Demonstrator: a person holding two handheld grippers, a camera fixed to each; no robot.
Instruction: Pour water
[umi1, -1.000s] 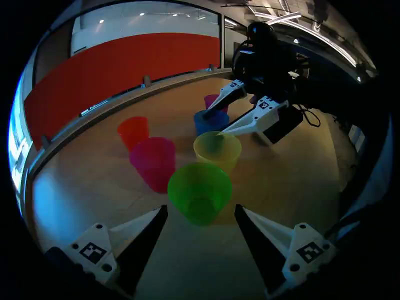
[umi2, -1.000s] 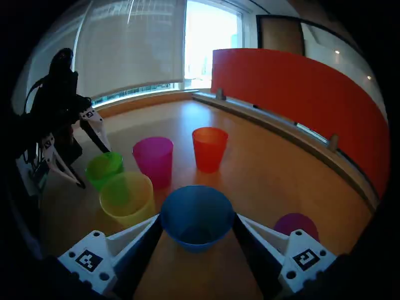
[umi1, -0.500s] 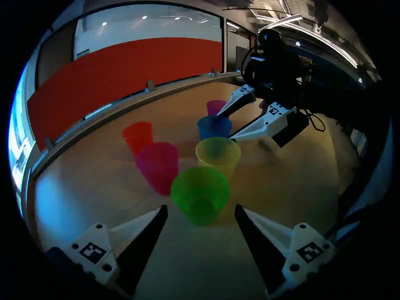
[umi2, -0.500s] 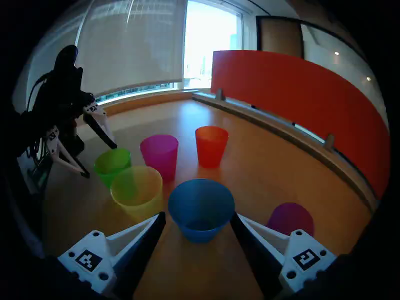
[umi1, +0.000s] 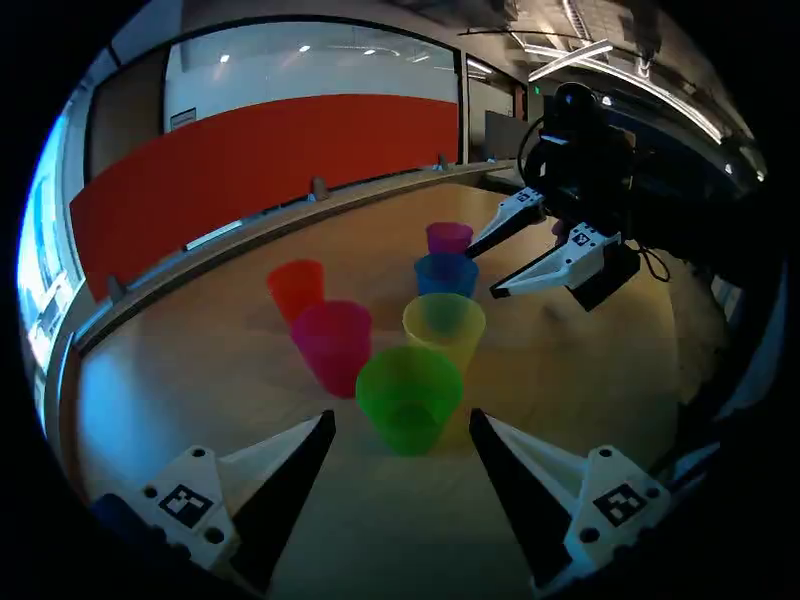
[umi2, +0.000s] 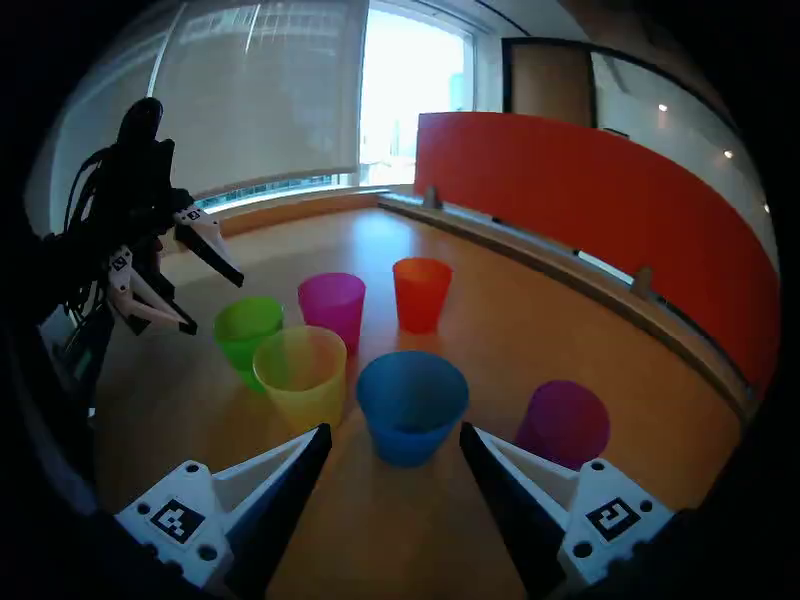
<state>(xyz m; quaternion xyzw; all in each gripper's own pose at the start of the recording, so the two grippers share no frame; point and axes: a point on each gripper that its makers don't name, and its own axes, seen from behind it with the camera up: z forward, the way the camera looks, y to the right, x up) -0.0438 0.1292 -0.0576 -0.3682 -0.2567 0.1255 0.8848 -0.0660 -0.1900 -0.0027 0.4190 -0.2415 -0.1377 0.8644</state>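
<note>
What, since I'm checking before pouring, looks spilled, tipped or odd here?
Nothing stands out. The green cup, yellow cup, pink cup, orange cup, blue cup and purple cup all stand upright on the table, no puddle visible. The left gripper and right gripper are open, holding nothing.

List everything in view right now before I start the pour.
green cup: one, green, ahead of left gripper
yellow cup: one, yellow, between green and blue
blue cup: one, blue, ahead of right gripper
magenta cup: one, magenta, beside orange
orange cup: one, orange, between magenta and partition
purple cup: one, purple, beside blue
table: one, wooden, under cups
partition: one, red, along table edge
window: one, bright, part-covered by blind
left gripper: one, white, black fingers, open, empty
right gripper: one, white, black fingers, open, empty
</note>
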